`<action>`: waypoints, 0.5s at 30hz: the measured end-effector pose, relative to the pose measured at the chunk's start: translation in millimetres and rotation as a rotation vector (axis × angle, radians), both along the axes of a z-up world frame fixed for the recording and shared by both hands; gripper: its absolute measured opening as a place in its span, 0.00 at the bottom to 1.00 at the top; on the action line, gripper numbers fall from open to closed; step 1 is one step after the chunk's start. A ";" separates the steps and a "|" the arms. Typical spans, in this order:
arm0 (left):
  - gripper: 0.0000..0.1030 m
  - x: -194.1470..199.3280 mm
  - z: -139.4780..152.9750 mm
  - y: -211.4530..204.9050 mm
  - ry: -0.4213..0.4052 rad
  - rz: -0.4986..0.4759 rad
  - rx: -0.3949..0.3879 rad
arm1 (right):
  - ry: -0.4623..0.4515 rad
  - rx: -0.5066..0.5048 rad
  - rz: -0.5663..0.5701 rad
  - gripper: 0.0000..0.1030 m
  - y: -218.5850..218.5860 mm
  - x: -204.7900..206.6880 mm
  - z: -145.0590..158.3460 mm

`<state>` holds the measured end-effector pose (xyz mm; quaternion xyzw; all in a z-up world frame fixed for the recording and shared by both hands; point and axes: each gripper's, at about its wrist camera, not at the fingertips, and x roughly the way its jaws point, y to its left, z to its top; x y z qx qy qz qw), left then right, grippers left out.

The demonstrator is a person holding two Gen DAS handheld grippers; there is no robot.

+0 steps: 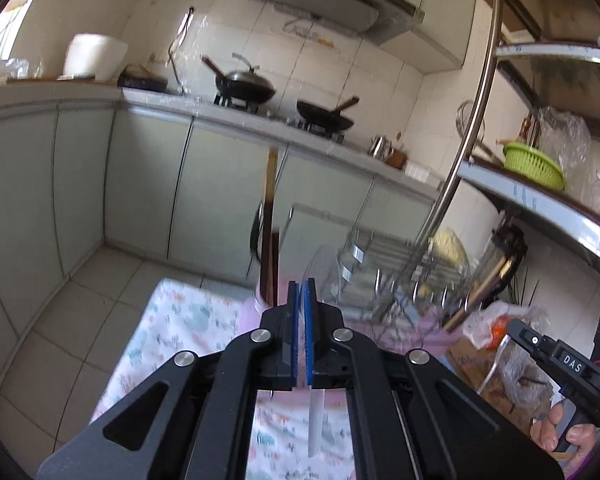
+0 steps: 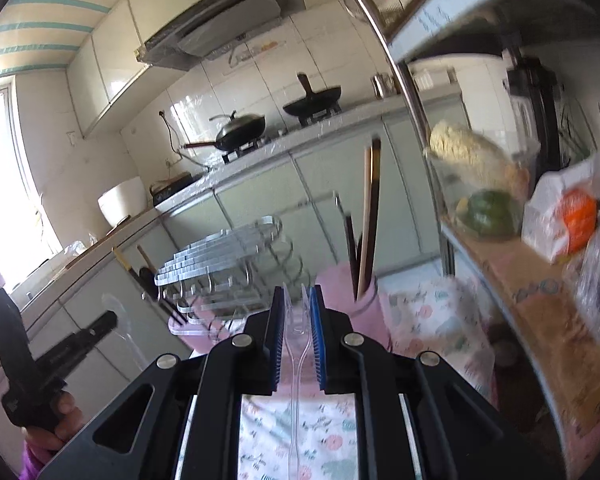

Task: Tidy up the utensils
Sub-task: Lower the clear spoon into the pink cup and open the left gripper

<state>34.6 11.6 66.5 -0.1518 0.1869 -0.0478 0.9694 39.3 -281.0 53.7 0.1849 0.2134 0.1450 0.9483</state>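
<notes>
My left gripper [image 1: 301, 286] is shut on a clear plastic spoon [image 1: 315, 420] whose white handle hangs below the pads, bowl up ahead. My right gripper [image 2: 298, 300] is shut on a clear plastic fork [image 2: 298, 344], tines up, handle trailing down. A pink cup [image 2: 346, 296] with dark chopsticks [image 2: 366, 216] stands just right of the right gripper; in the left wrist view the pink cup [image 1: 258, 304] and chopsticks [image 1: 269, 232] sit just left of the left gripper. The other gripper [image 2: 96, 330] shows at left holding the spoon.
A clear acrylic rack [image 2: 228, 276] on wire legs stands on a pink tray [image 2: 196, 330] over a patterned tablecloth [image 2: 296, 440]. Metal shelves [image 1: 540, 204] with a green basket [image 1: 534, 164] rise at right. Woks [image 1: 246, 84] sit on the far counter.
</notes>
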 end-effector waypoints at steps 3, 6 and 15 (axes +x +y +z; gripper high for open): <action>0.02 3.5 20.9 0.2 -0.058 0.010 0.010 | -0.049 -0.010 -0.014 0.12 -3.7 -0.8 18.5; 0.02 8.1 39.4 0.5 -0.103 0.011 0.008 | -0.126 -0.015 -0.049 0.12 -11.4 -2.2 42.0; 0.02 19.6 68.5 -1.4 -0.204 0.028 0.012 | -0.287 -0.020 -0.127 0.12 -18.6 3.8 79.7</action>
